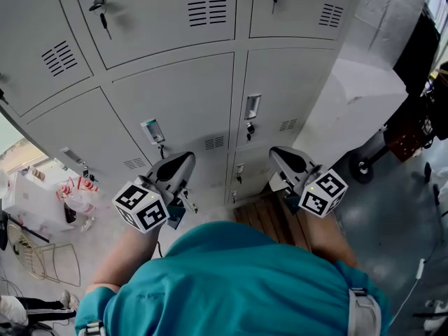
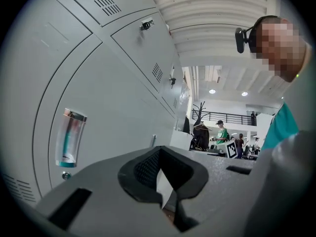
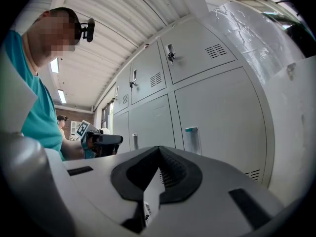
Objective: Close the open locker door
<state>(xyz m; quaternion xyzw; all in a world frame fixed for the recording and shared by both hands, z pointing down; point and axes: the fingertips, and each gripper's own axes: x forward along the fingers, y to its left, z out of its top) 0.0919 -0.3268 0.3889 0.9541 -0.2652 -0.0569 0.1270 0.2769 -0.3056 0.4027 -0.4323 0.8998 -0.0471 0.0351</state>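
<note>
Grey locker bank [image 1: 175, 19] filling the background. Locker door [image 1: 287, 82] sitting flush with its neighbours: plain grey, small vent slots, key [image 1: 249, 129] hanging under a clear label holder [image 1: 253, 106], print too small to read. Right gripper [image 1: 278, 152] hovering just below that door and left gripper [image 1: 187, 158] further left, both with jaws pressing together, gripping nothing.

Grey concrete floor [image 1: 392, 208] off to the right, a slatted wooden board [image 1: 269, 222] underfoot. Ribbed white ceiling [image 2: 212, 14] overhead with a couple of round lights [image 2: 212, 91], and a black-railed balcony [image 2: 232, 116] way back in the hall.
</note>
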